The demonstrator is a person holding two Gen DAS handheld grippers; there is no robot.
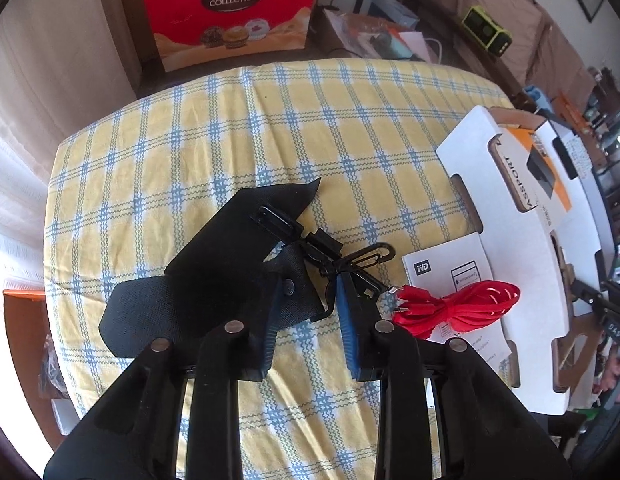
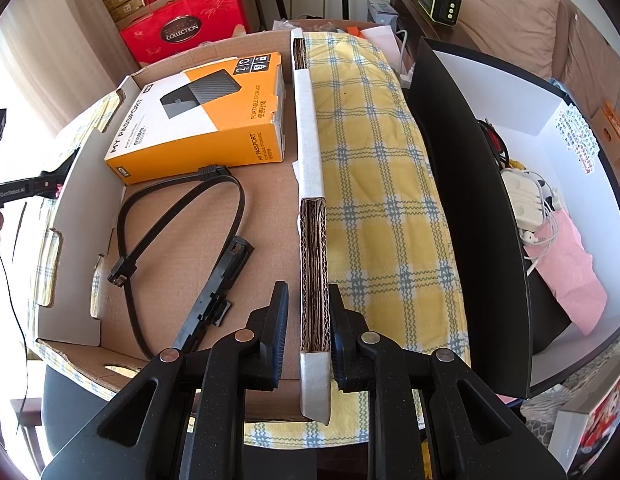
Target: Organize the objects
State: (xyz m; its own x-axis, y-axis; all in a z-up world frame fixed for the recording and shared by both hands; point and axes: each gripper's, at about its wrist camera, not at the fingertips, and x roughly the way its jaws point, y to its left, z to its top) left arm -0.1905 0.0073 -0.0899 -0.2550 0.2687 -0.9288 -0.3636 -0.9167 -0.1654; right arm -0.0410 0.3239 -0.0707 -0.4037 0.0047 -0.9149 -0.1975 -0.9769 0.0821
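My left gripper points down at the checked tablecloth, its blue pads shut on the lower end of a black fabric pouch with a snap button. A black clip lies at the pouch's right. Beside it a coiled red cable rests on a white leaflet. My right gripper is shut on the right wall of a shallow cardboard box. Inside the box lie an orange hard-drive carton, a looped black cable and a black plastic bracket.
A black-sided bin at the right holds white earphones, chargers and pink cloth. A red gift box stands behind the table. A green device sits on a shelf. Bare tablecloth lies between box and bin.
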